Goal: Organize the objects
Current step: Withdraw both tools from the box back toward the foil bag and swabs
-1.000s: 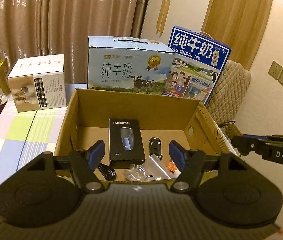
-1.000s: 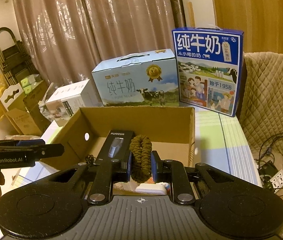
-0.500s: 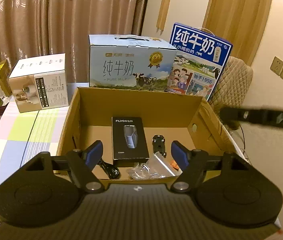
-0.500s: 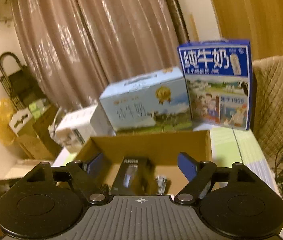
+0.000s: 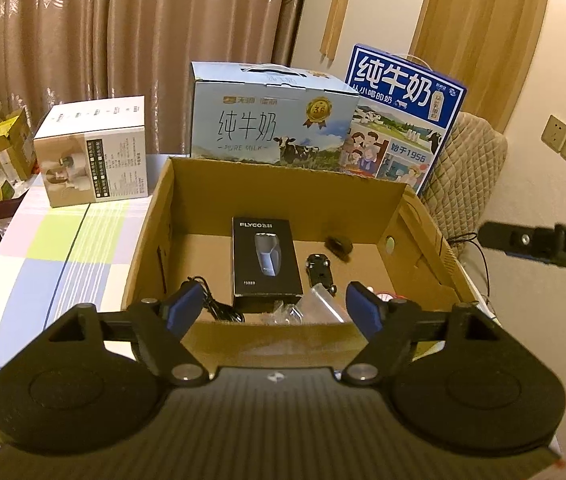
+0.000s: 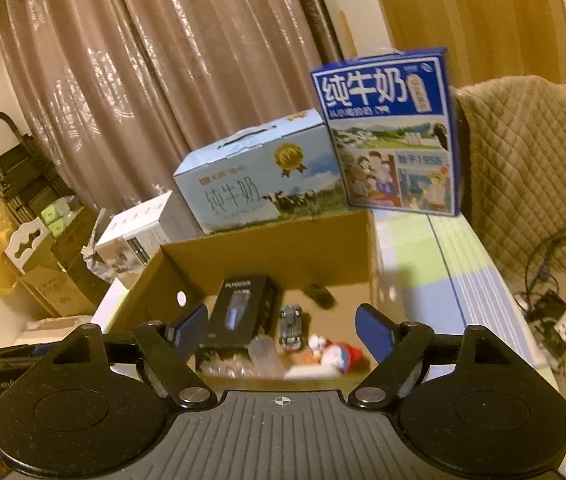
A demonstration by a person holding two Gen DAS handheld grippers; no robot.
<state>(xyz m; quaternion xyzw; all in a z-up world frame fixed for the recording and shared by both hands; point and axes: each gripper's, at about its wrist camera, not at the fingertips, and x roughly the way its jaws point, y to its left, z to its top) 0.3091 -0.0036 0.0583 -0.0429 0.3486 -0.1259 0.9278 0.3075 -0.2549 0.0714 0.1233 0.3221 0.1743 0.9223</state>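
Note:
An open cardboard box [image 5: 187, 200] [image 6: 267, 248] stands on the table. In it lie a black FLYCO shaver box [image 5: 265, 260] [image 6: 239, 312], a small toy car [image 5: 319, 270] [image 6: 291, 326], a brown hair scrunchie [image 5: 339, 245] [image 6: 321, 294] by the far wall, a black cable [image 5: 215, 308], clear plastic bags [image 5: 303, 310] and a small figurine [image 6: 337, 356]. My left gripper [image 5: 277, 310] is open and empty over the box's near edge. My right gripper [image 6: 281, 328] is open and empty above the box; it also shows in the left wrist view [image 5: 539, 244].
Behind the box stand a light blue milk carton case [image 5: 271, 120] [image 6: 259, 176], a dark blue milk case [image 5: 399, 116] [image 6: 391, 136] and a white product box [image 5: 95, 156] [image 6: 143, 236]. The tablecloth [image 5: 51, 248] is checked. A quilted chair [image 6: 523, 152] and cables [image 6: 551, 304] are right.
My right gripper opened and let go of the brown scrunchie, which now lies in the box by its far wall. The right gripper then rose. The left gripper barely moved.

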